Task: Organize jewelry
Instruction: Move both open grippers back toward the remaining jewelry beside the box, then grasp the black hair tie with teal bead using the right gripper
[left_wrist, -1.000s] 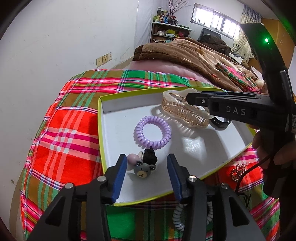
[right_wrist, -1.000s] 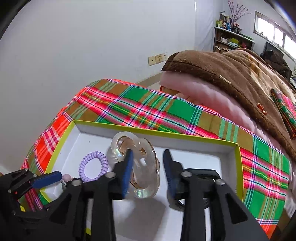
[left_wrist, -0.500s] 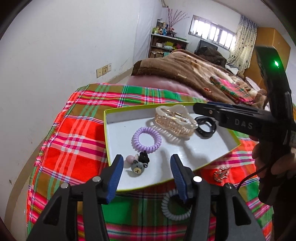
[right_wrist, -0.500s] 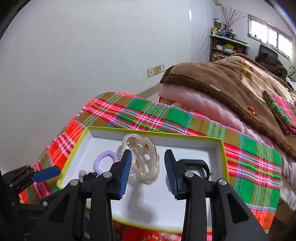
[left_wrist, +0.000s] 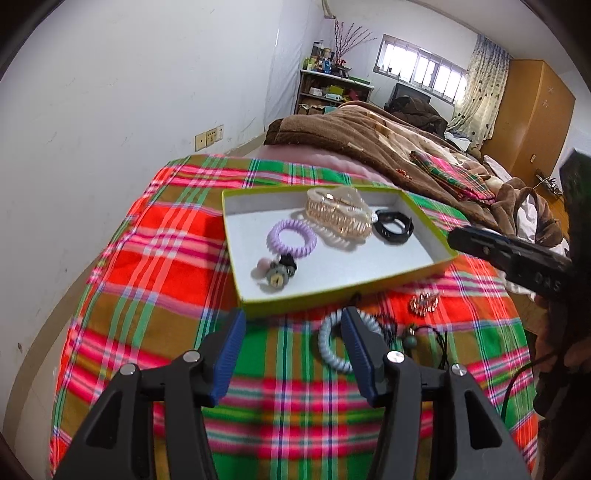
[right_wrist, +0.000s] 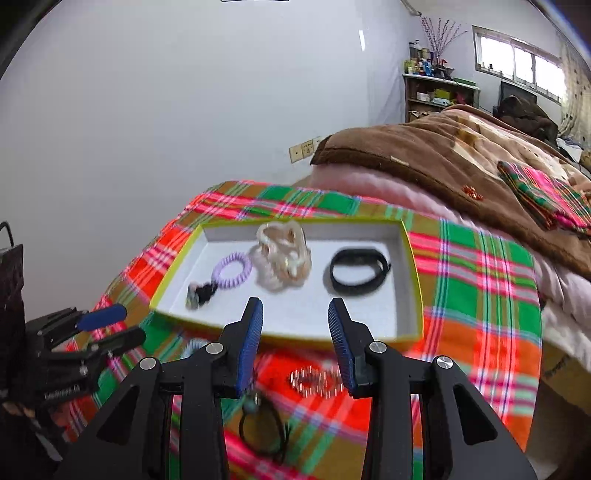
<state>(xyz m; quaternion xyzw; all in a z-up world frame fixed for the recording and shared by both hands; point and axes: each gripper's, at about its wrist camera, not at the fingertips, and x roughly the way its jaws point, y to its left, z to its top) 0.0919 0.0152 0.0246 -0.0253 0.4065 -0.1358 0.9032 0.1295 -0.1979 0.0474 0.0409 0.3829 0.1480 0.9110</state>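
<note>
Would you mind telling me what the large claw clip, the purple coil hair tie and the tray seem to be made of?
Claw clip: likely glossy translucent plastic, peach-tinted; light passes through its teeth.
Purple coil hair tie: probably smooth plastic cord, wound like a phone wire with a slight sheen.
Tray: looks like matte white cardboard with a lime-green rim, thin folded walls.

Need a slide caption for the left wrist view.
Open left tool above plaid cloth; tray holds four hair accessories.

Pale blue coil tie (left_wrist: 334, 349): right part hidden behind left gripper (left_wrist: 291, 341) finger. Rhinestone brooch (right_wrist: 314, 380): motion-blurred, shape unclear, partly behind right gripper (right_wrist: 295, 332) finger. Black cord with bead (right_wrist: 258, 424): far end covered by finger. Bear charm (left_wrist: 275, 277): blurred, detail unreadable.
</note>
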